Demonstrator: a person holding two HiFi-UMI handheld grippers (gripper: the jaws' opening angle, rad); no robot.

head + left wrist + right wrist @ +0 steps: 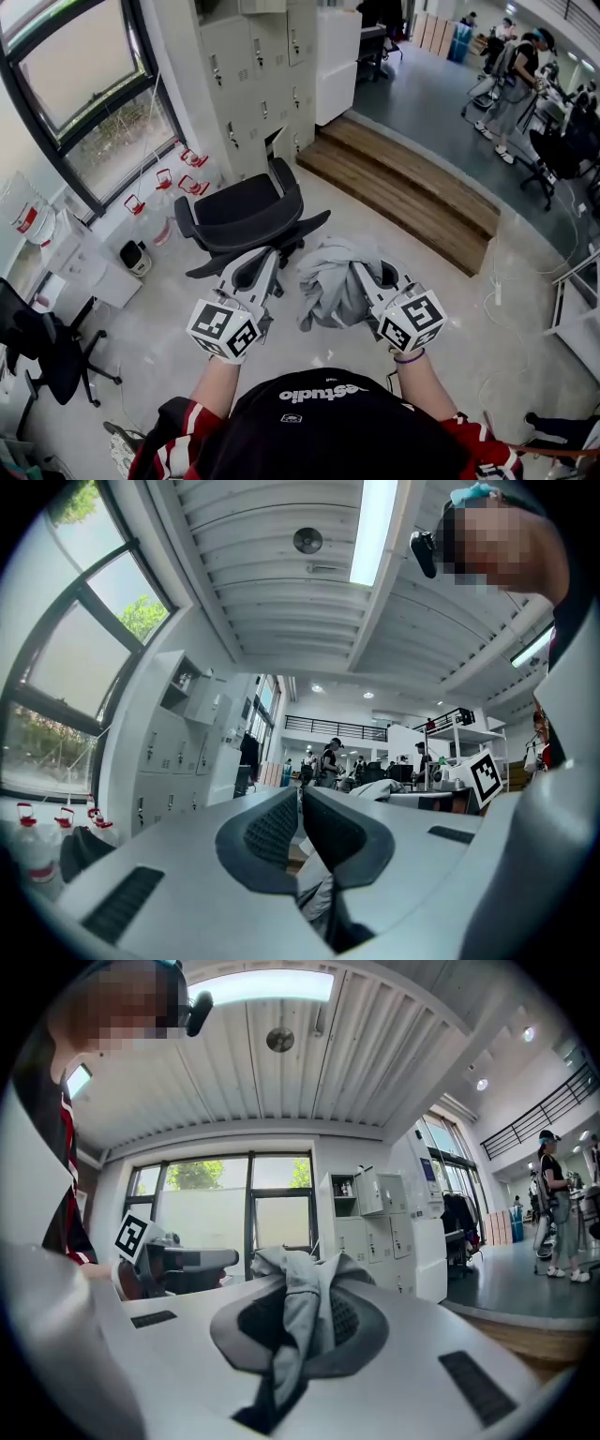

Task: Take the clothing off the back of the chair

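A black office chair [246, 214] stands in front of me with its back bare. The grey clothing [330, 281] hangs bunched in the air to the right of the chair. My right gripper [361, 272] is shut on it, and in the right gripper view the cloth [300, 1321] drapes out from between the jaws of that gripper [305, 1269]. My left gripper [265, 258] is level beside the bundle's left edge. In the left gripper view its jaws [300, 794] stand almost together, with a fold of the grey cloth [317, 888] pinched low between them.
Grey lockers [253, 66] and a large window [75, 84] stand behind the chair. A wooden step [412, 187] runs to the right. A second black chair [47, 356] and a white cabinet [94, 272] are at the left. People [516, 84] stand far off at the right.
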